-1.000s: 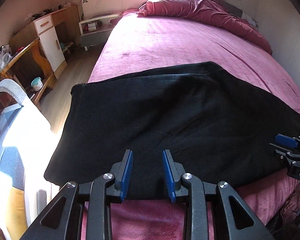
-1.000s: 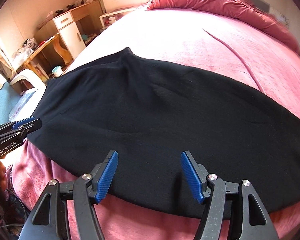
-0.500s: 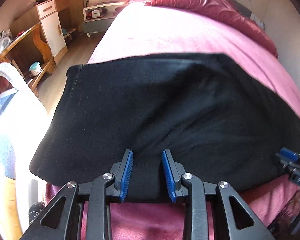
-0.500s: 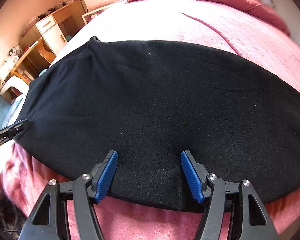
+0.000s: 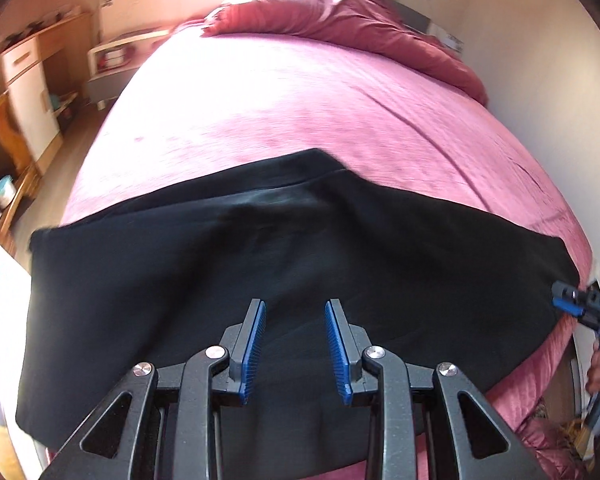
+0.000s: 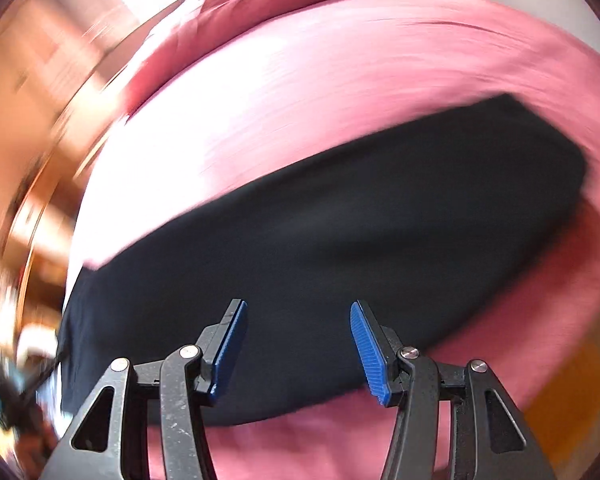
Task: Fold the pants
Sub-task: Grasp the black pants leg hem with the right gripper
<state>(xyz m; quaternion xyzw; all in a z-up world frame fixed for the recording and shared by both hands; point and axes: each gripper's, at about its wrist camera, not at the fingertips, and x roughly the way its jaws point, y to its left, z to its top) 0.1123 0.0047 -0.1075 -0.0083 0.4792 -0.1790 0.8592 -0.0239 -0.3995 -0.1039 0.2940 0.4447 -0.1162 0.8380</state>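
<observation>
While pants (image 5: 284, 280) lie spread across the near end of the bed (image 5: 300, 112), folded lengthwise at most, cross-folds remain; left gripper (image 5: 296, 344) part-open, empty; right gripper (image 6: 300, 348), jaws just narrowing, wider, empty.

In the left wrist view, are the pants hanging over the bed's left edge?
Yes, the black pants drape past the left edge of the pink bed.
</observation>
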